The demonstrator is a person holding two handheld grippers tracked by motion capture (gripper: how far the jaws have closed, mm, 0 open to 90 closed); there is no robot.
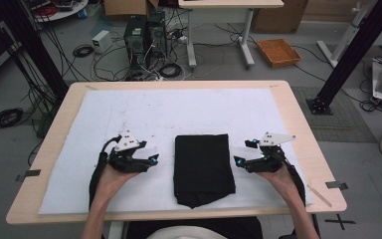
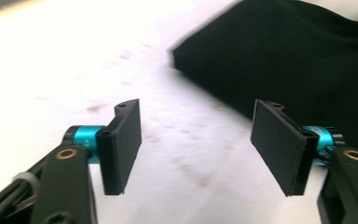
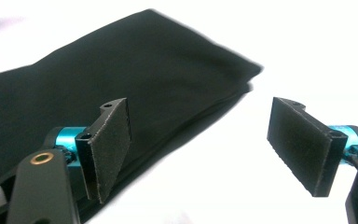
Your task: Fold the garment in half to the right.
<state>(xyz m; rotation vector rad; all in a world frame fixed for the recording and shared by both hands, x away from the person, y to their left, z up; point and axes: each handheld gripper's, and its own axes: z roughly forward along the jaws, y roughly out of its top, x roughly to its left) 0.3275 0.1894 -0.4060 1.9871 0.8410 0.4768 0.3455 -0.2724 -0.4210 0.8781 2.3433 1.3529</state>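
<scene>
A folded black cloth (image 1: pixel 202 169) lies flat on the white sheet (image 1: pixel 129 112) that covers the table (image 1: pixel 298 124), near the table's front edge and about midway across it, with its long sides running away from the person. The left gripper (image 1: pixel 154 160) sits just to the left of the cloth, close to its left edge but apart from it, and its 2 jaws stand wide with nothing between them (in the left gripper view only bare white sheet shows between the pads, and the cloth's corner lies beyond the right-hand pad (image 2: pixel 279 144)). The right gripper (image 1: pixel 238 162) sits just to the right of the cloth, pointing in at its right edge, and its jaws are also spread wide and hold nothing; in the right gripper view the cloth (image 3: pixel 121 88) stretches behind the left-hand pad (image 3: pixel 109 144) while the gap between the pads shows white sheet. Both hands rest low over the sheet, 1 on each side of the cloth.
</scene>
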